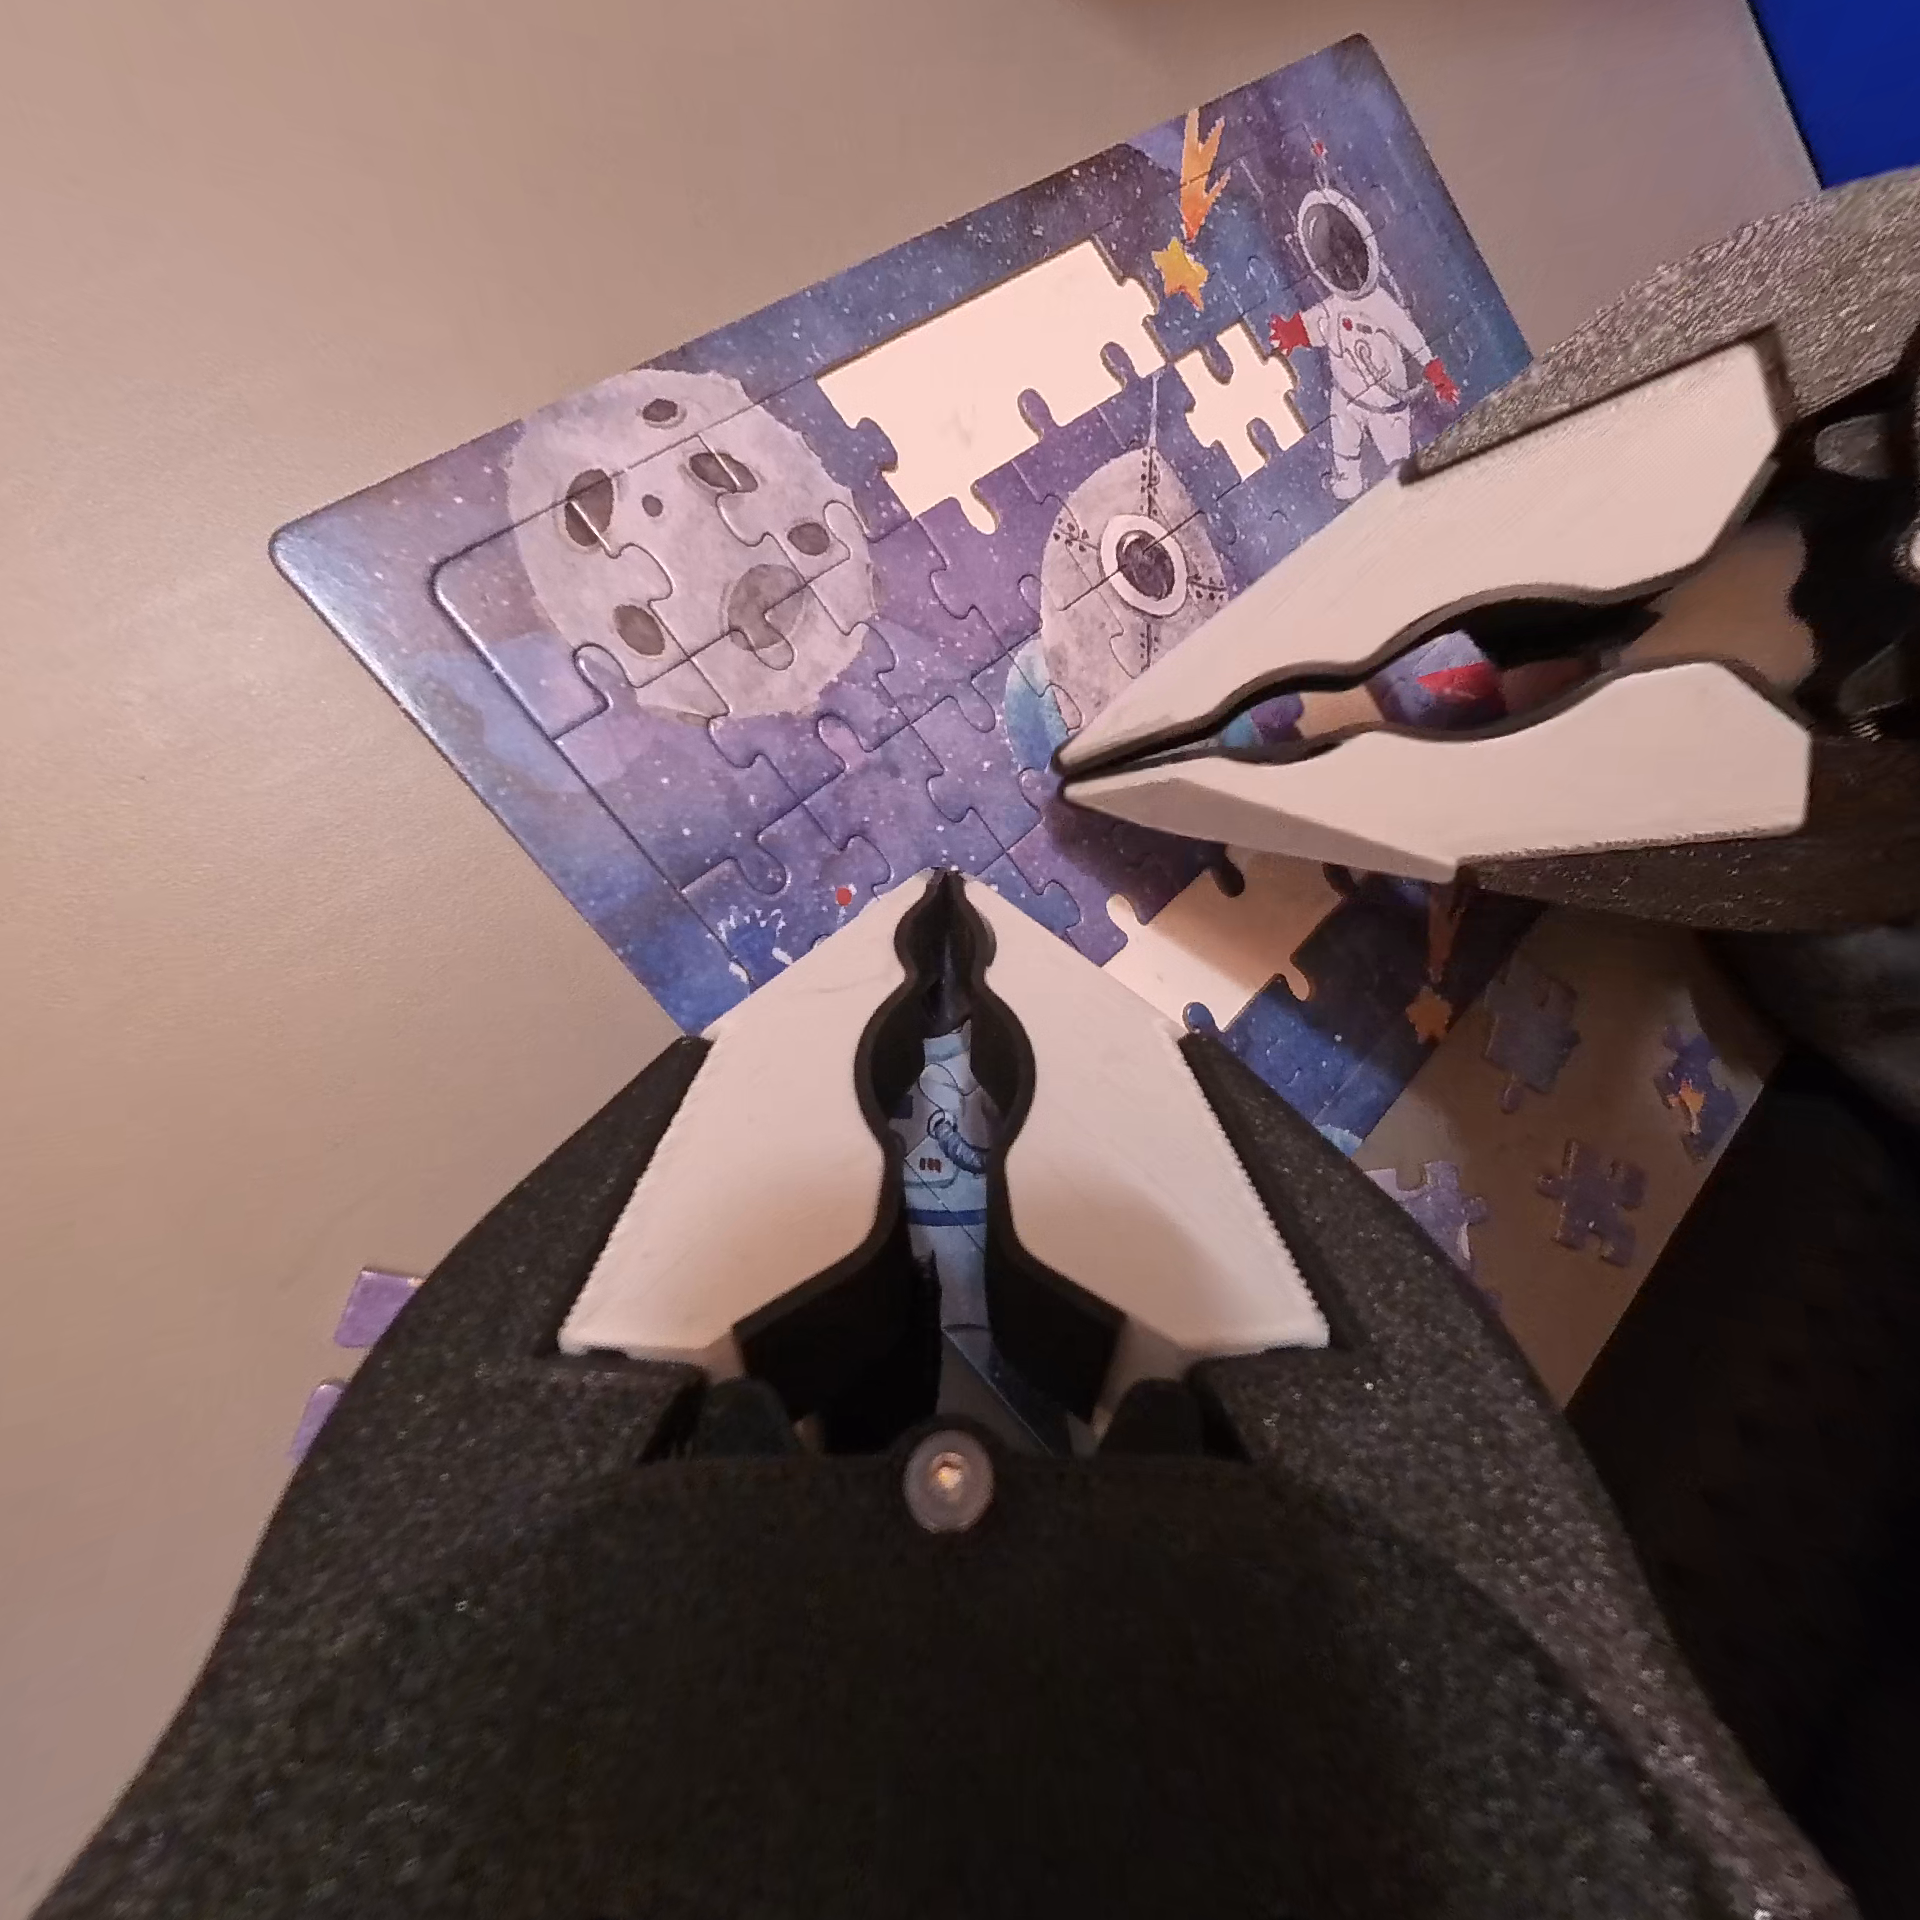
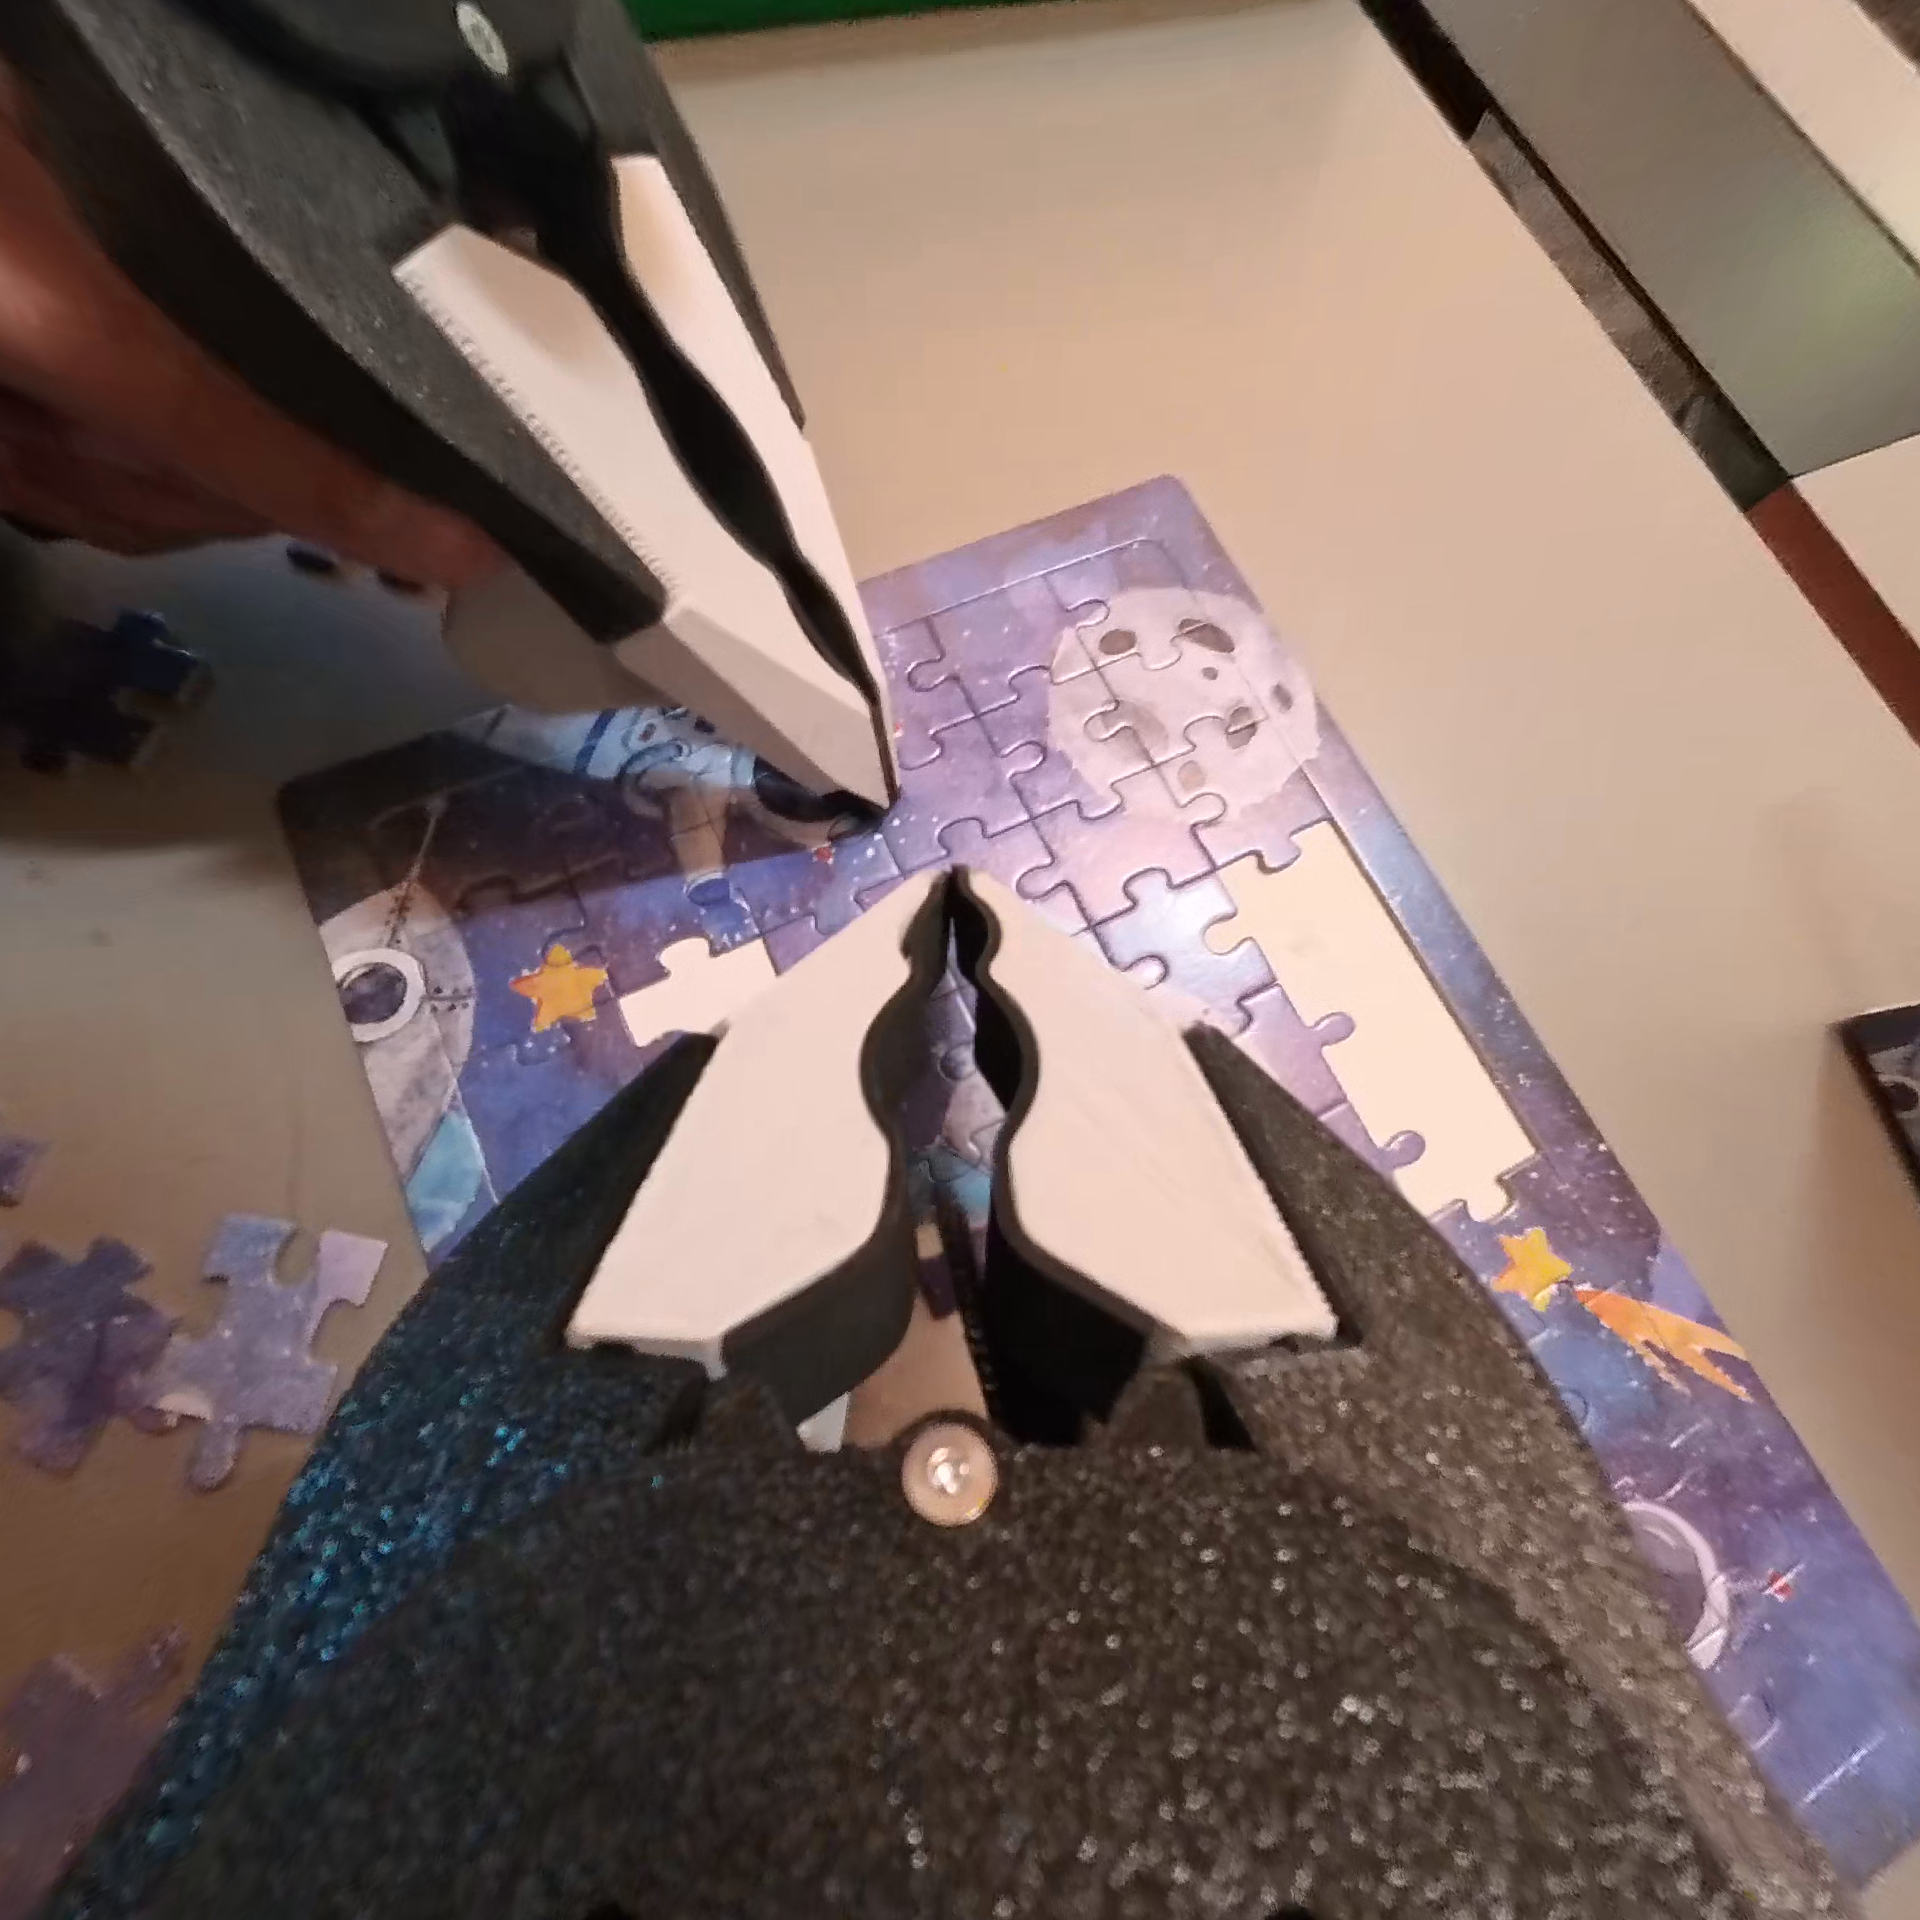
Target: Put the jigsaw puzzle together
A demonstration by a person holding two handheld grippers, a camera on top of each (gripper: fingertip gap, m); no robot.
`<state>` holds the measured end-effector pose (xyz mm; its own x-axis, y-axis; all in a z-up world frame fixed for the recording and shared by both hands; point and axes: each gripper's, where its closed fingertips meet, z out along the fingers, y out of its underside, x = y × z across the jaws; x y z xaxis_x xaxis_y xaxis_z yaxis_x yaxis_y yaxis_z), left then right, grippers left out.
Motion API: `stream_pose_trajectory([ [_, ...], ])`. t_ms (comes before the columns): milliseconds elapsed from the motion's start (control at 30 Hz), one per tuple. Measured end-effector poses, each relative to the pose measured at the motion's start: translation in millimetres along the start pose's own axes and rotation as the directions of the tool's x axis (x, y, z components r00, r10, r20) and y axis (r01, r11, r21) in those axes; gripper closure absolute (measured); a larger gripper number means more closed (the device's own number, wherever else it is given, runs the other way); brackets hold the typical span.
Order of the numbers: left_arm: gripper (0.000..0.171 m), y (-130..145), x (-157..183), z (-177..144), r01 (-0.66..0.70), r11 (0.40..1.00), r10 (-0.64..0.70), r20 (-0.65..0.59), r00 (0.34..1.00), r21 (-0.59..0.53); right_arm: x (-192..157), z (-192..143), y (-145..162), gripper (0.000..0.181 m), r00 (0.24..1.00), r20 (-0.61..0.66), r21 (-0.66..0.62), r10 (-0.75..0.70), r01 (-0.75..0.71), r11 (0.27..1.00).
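The left hand-held gripper (image 1: 943, 878) fills the near part of its own view, its white fingers closed to a point with nothing visibly between them, the tips down on the space-themed jigsaw puzzle (image 1: 790, 665) at the near long edge. The right hand-held gripper (image 2: 951, 878) is likewise drawn narrow, tips together and seemingly empty, pressing or hovering just over the joined pieces near the middle of the board; whether it touches cannot be told. The two sets of tips stand close beside each other.

The puzzle lies flat on the beige table (image 1: 260, 312), mostly assembled in its blue frame. From the left gripper its long axis runs slantwise, moon end (image 1: 691, 540) ahead and to the left, astronaut end (image 1: 1361, 343) ahead and to the right. A large bare gap (image 1: 987, 374) and a smaller one (image 1: 1242, 410) lie beyond the tips, and a third gap (image 1: 1216, 935) sits just right of them. Loose pieces (image 2: 260, 1340) lie on the table off to the right gripper's left.

The step in hand looks like seating or flattening pieces just placed. To do it well, press straight down with closed tips on the seams, keeping the frame from sliding, then check each knob sits flush before fetching another loose piece.
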<state>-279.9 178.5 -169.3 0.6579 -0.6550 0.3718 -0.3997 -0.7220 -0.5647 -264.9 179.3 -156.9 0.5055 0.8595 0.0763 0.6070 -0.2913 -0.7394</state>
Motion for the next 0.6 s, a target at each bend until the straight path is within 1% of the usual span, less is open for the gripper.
stream_pose_trajectory([
  [33,0.171,0.1,0.0,0.0,0.000,1.000,0.000,0.000,1.000,0.000,-1.7,5.1,7.9,0.181,1.000,0.002,-0.045,-0.014,0.014,0.999],
  [167,0.171,0.1,0.0,-0.1,-0.002,1.000,0.002,0.002,1.000,-0.001,-1.3,7.5,10.6,0.181,1.000,-0.013,-0.071,-0.017,0.016,0.997],
  [200,0.171,0.2,0.0,-0.1,-0.001,1.000,0.001,0.002,1.000,-0.001,-0.8,6.7,9.3,0.181,1.000,-0.011,-0.061,-0.007,0.006,0.998],
  [267,0.171,0.3,0.0,-0.2,0.001,1.000,-0.001,0.001,1.000,0.000,9.9,0.0,-1.4,0.181,0.998,-0.049,0.001,0.033,-0.033,0.999],
  [333,0.171,0.3,-0.1,-0.1,-0.001,1.000,0.001,0.004,1.000,-0.001,17.5,-6.3,-9.9,0.181,0.996,-0.088,0.041,0.031,-0.028,0.999],
  [367,0.171,0.4,0.0,-0.1,-0.004,1.000,0.004,0.006,1.000,-0.001,15.5,-4.2,-7.0,0.181,0.996,-0.084,0.023,0.017,-0.015,1.000],
  [400,0.171,0.4,-0.1,-0.1,-0.006,1.000,0.006,0.008,1.000,-0.001,8.2,3.6,4.1,0.181,0.999,-0.053,-0.035,-0.011,0.009,0.999],
  [433,0.171,0.5,-0.1,-0.1,-0.006,1.000,0.006,0.008,1.000,-0.002,4.0,8.3,6.7,0.181,0.998,-0.046,-0.032,-0.039,0.037,0.999],
  [500,0.171,0.6,-0.1,-0.1,-0.005,1.000,0.005,0.009,1.000,-0.003,2.1,7.6,11.2,0.181,0.998,-0.038,-0.085,-0.042,0.039,0.996],
  [567,0.171,0.6,-0.1,-0.2,-0.007,1.000,0.008,0.011,1.000,-0.004,4.1,5.7,9.9,0.181,0.996,-0.060,-0.083,-0.063,0.058,0.995],
  [600,0.171,0.7,-0.2,-0.1,-0.009,1.000,0.009,0.010,1.000,-0.003,8.2,0.2,2.9,0.181,0.996,-0.075,-0.041,-0.046,0.043,0.998],
])
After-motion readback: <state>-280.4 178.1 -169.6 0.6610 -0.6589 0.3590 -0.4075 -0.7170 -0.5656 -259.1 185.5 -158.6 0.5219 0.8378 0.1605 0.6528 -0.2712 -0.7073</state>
